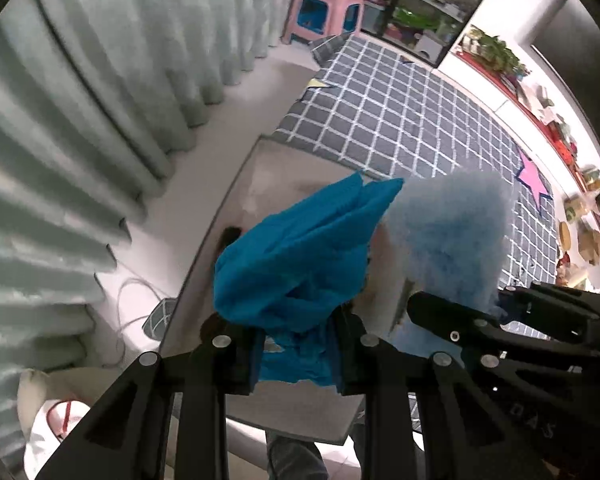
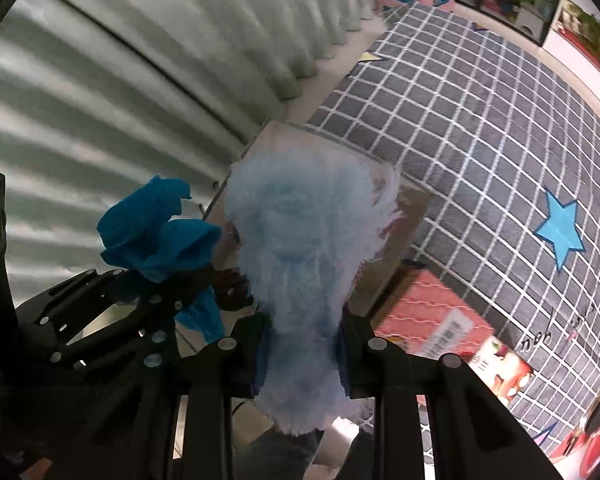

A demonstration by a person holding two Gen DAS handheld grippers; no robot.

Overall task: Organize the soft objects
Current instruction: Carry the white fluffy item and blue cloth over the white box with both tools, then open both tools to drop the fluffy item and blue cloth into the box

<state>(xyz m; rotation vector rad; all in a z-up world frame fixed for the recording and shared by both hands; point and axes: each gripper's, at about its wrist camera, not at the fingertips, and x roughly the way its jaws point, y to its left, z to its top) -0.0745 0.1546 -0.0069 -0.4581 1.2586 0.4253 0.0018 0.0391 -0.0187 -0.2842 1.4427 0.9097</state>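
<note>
The right gripper bears raised letters "DAS" on its black body; print on the red box is illegible

teal cloth | pale-blue fluffy cloth | grey white-grid rug

A crumpled teal-blue cloth is pinched between the pads of the left hand-held gripper, bunched and sticking out past its fingertips. Just beside it, a pale blue fluffy cloth with long soft pile is clamped in the right hand-held gripper, also rising beyond the fingertips.
</note>
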